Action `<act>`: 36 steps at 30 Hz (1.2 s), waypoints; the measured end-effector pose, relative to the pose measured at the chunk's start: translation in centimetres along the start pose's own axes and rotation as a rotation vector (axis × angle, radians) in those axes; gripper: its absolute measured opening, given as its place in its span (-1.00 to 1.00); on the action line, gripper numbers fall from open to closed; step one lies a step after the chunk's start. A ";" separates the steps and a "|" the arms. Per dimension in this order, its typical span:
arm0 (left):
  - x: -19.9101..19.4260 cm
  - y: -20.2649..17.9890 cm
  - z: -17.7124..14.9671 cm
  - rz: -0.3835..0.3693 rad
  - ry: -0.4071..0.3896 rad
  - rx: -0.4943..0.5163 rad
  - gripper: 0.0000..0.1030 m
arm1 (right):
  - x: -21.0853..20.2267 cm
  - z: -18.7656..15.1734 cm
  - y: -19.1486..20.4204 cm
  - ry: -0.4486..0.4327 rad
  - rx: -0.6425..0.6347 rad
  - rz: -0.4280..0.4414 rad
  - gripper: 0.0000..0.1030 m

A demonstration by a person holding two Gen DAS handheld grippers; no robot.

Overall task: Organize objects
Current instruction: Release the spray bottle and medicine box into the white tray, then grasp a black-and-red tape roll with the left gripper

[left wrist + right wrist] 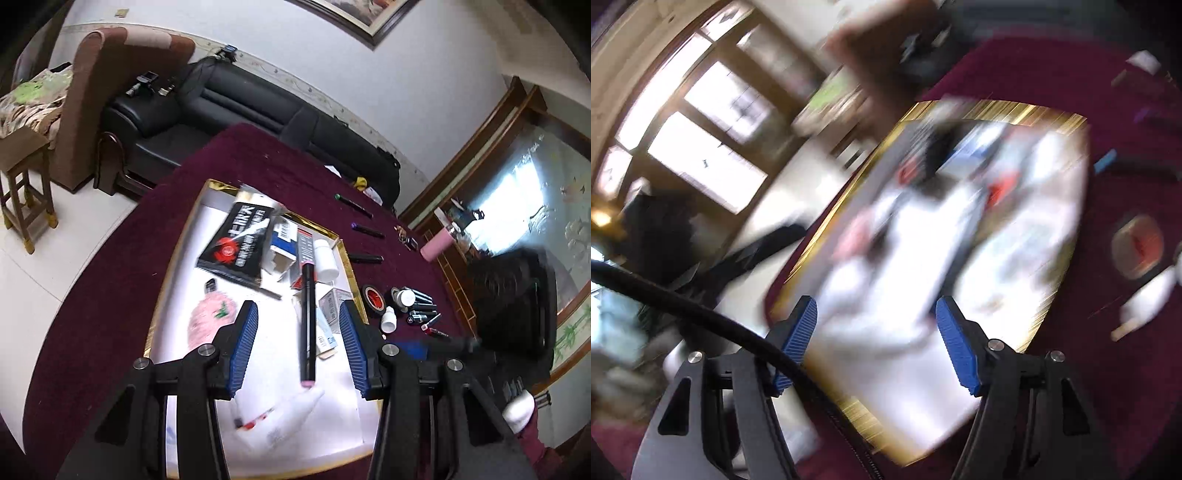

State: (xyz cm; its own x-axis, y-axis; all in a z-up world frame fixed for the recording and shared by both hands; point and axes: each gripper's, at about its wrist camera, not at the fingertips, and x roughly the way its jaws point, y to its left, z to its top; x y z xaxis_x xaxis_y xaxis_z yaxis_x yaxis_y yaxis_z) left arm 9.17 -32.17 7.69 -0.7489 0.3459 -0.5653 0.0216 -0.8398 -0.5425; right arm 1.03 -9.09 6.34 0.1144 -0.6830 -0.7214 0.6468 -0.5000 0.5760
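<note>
A white tray with a gold rim (173,266) lies on a maroon tablecloth (110,258). In it are a black packet with a red emblem (238,243), a blue and white box (284,240), a white bottle (325,258), a pink fluffy item (210,317) and a white tube (291,410). My left gripper (298,306) is open above the tray. A black marker with pink ends (308,325) lies lengthwise between its fingers, touching neither pad. The right wrist view is heavily blurred. There my right gripper (876,301) is open over the near end of the same tray (997,107), with nothing between its fingers.
Right of the tray on the cloth sit a red tape roll (373,297), a small white dropper bottle (388,319) and several dark cosmetics (421,306). Three black pens (365,230) lie further back. A black sofa (240,107) stands behind. A dark blurred shape (513,302) fills the right.
</note>
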 end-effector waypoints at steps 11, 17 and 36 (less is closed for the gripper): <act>-2.6 2.8 -0.6 -0.020 -0.049 -0.058 -0.09 | 5.7 3.4 0.9 -0.047 0.012 -0.220 0.32; -1.7 2.7 -0.6 -0.035 -0.030 -0.052 -0.09 | -3.0 2.6 1.2 -0.304 -0.009 -0.237 0.32; 10.9 -18.8 -4.6 -0.029 0.267 0.413 0.02 | -18.0 -12.7 -9.8 -0.593 0.318 -0.537 0.98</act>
State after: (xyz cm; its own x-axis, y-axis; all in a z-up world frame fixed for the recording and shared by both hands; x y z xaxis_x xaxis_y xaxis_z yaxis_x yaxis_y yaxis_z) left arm 3.67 -10.74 8.87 -0.5481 0.4209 -0.7228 -0.3015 -0.9055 -0.2987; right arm 2.18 14.89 8.84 -0.6167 -0.4320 -0.6580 0.2484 -0.9000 0.3581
